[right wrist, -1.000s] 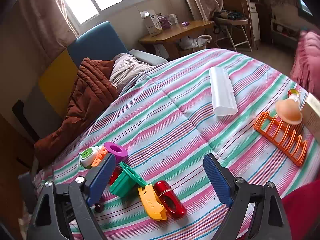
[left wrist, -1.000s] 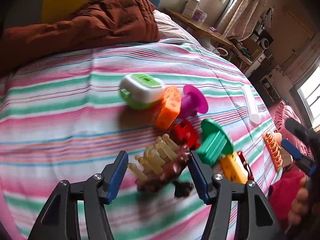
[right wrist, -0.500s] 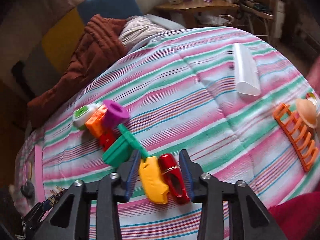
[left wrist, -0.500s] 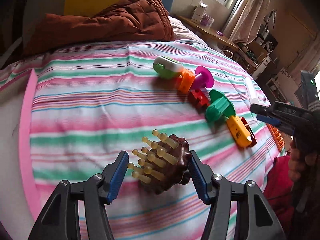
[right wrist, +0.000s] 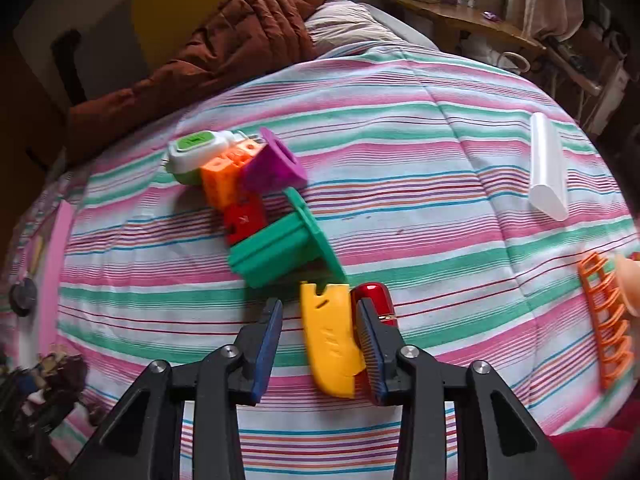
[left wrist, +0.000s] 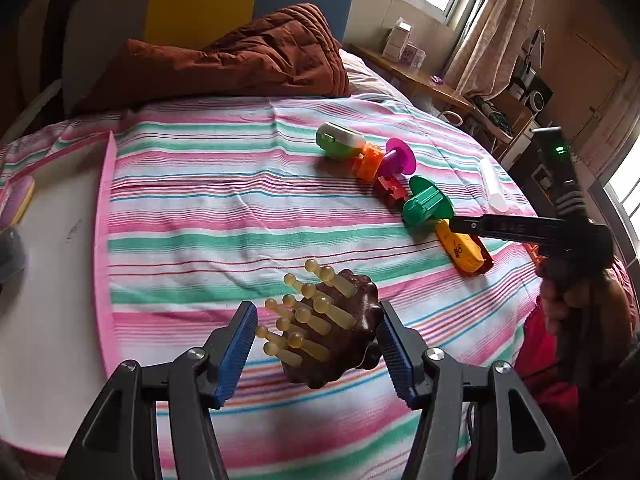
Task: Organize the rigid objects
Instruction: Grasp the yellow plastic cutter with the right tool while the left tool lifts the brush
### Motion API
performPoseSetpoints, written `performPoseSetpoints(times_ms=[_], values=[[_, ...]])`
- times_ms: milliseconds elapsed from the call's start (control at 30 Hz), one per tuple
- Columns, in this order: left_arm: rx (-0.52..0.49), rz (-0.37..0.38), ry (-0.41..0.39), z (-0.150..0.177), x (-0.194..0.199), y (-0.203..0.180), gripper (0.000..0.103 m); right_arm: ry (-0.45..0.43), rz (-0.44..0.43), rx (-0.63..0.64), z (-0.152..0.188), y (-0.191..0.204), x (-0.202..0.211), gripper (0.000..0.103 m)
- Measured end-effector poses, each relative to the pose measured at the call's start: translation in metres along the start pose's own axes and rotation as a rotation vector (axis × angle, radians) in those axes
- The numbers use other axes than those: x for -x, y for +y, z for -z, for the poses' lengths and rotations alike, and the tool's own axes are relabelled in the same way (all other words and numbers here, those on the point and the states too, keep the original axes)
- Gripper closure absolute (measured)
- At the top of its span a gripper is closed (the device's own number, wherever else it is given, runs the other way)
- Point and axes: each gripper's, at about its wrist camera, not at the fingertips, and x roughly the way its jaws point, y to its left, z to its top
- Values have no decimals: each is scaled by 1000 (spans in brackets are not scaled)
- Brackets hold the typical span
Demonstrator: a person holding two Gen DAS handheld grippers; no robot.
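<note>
My left gripper has a brown massage brush with tan pegs between its fingers; the brush touches the right finger, with a gap on the left, above the striped bedspread. My right gripper is open and straddles a yellow plastic piece, with a red piece beside the right finger. A row of toys runs behind: green spool, red block, orange block, purple spool, white-green case.
A white tube lies at the right. An orange rack sits at the right edge. A brown quilt is heaped at the bed's head. A pink-edged board lies left. The right gripper shows in the left wrist view.
My left gripper lifted the brush away from the toy row toward the bed's near side. My right gripper narrowed and moved down around the yellow piece.
</note>
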Motion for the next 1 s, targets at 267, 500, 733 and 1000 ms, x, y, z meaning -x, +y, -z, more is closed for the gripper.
performPoseSetpoints(times_ms=[267,500,733,1000], values=[[12,11,-32,4,19,2,42,114,-107,64,8,14,-17,65],[6,-8,-56,8,30,4,42,133,-76,88,10,16,-26,65],[13,-74,-108,10,54,15,42,121,-41,123,17,21,-25,66],[45,-203,-197,10,96,38,42,79,-71,225,30,51,-14,73]])
